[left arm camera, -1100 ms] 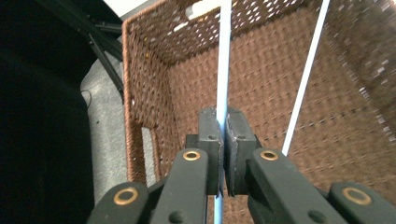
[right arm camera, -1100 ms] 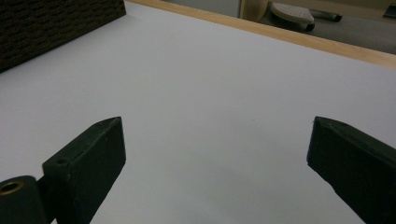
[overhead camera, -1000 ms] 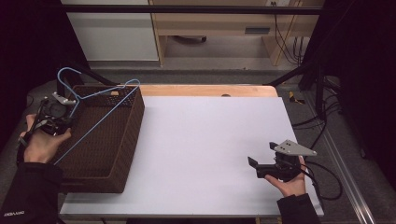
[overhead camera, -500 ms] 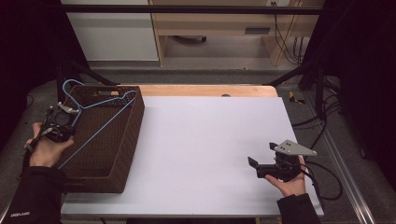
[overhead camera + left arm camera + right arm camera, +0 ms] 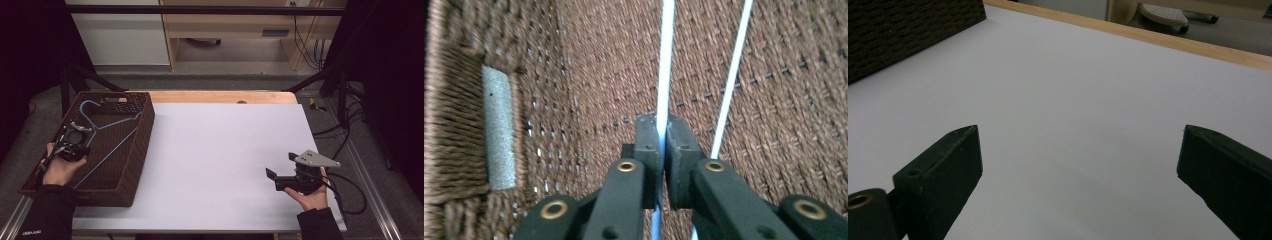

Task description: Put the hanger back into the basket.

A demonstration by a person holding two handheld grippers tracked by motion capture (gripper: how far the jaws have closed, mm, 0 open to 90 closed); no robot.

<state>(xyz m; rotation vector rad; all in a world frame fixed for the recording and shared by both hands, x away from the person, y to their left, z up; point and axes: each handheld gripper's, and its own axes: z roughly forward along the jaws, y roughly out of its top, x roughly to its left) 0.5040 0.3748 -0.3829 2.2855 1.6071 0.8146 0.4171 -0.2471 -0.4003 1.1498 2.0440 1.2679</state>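
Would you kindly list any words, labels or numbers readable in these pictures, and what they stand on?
None can be read.
A small pale marking on the cuff of the left sleeve is too small and blurred to read.
The basket, hanger and table bear no text.

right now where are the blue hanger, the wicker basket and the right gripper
blue hanger (image 5: 666, 65): left gripper view, on the wire above the fingers.
wicker basket (image 5: 144, 127): high view, on its right wall.
right gripper (image 5: 281, 168): high view, midway between its fingertips.
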